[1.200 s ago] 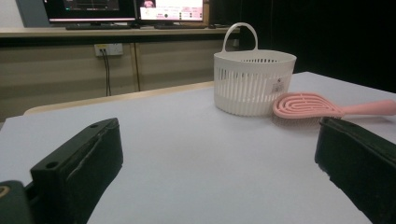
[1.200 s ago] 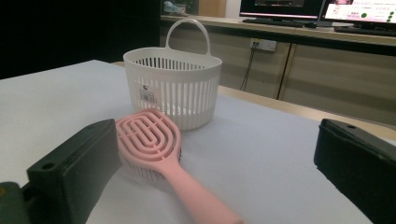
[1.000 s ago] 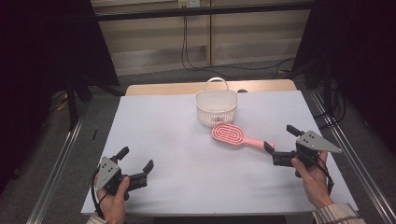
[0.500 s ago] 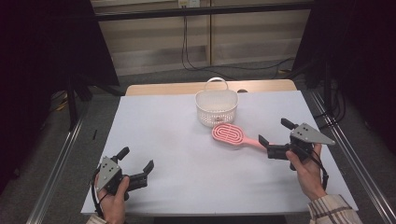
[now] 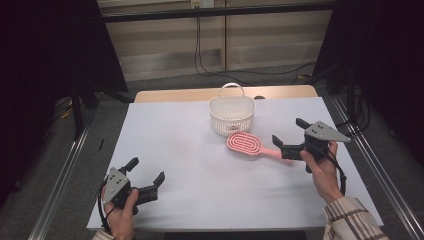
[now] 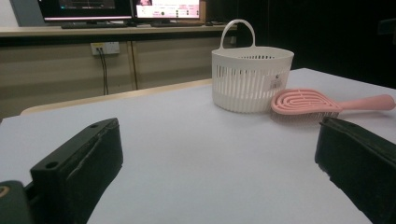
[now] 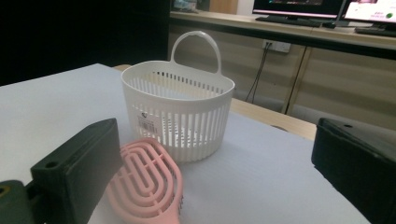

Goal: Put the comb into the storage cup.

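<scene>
High view showed my right gripper (image 5: 289, 137) with its jaws spread wide at the handle end of the pink hairbrush (image 5: 252, 146) — one jaw over the handle tip, the other beyond it, nothing clamped. Whether a jaw touched the handle, I could not tell. The brush lay flat on the white table (image 5: 200, 150), its oval head pointing away from that gripper toward the white slotted basket (image 5: 231, 116), just beside the basket's wall. Right gripper view put the brush head (image 7: 147, 186) close between the jaws, the basket (image 7: 180, 112) straight ahead. My left gripper (image 5: 145, 176) rested open too, empty — brush and basket well ahead of it, off to its right.
</scene>
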Available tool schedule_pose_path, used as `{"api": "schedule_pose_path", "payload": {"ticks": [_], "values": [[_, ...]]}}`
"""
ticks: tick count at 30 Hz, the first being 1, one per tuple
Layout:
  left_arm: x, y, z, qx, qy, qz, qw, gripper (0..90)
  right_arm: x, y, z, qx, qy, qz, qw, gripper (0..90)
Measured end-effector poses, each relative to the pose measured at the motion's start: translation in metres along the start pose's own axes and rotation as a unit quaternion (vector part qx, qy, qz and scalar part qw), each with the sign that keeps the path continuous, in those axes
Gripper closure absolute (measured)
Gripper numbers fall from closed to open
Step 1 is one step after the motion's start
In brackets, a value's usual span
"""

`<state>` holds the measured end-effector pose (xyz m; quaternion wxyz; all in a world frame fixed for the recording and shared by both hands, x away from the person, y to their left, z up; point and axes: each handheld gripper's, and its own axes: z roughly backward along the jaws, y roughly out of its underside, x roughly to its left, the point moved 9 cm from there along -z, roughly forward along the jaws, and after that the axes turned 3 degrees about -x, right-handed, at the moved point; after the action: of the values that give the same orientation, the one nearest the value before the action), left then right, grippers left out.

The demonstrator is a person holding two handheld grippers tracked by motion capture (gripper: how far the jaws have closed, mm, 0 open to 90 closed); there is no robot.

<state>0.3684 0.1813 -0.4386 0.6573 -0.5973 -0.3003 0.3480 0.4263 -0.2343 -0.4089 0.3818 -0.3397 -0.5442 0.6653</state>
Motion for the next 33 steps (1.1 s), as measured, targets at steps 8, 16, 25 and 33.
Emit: {"api": "schedule_pose_path", "payload": {"ticks": [8,16,25,33], "values": [[0.000,0.000,0.000,-0.001,0.001,-0.001,1.0000,1.1,0.000,-0.007,-0.011,-0.004,-0.006,-0.002,1.0000,1.5],[-0.001,0.000,0.000,-0.001,0.002,-0.002,1.0000,1.1,0.004,-0.006,-0.021,0.009,-0.007,0.008,0.9999,1.8],[-0.001,-0.001,0.000,-0.002,0.004,-0.004,1.0000,1.1,0.012,-0.003,-0.032,0.021,-0.025,0.004,0.9994,1.7],[-0.001,-0.001,0.001,-0.001,0.004,-0.008,1.0000,1.1,0.015,-0.004,-0.040,0.053,-0.057,-0.015,0.9969,2.7]]}}
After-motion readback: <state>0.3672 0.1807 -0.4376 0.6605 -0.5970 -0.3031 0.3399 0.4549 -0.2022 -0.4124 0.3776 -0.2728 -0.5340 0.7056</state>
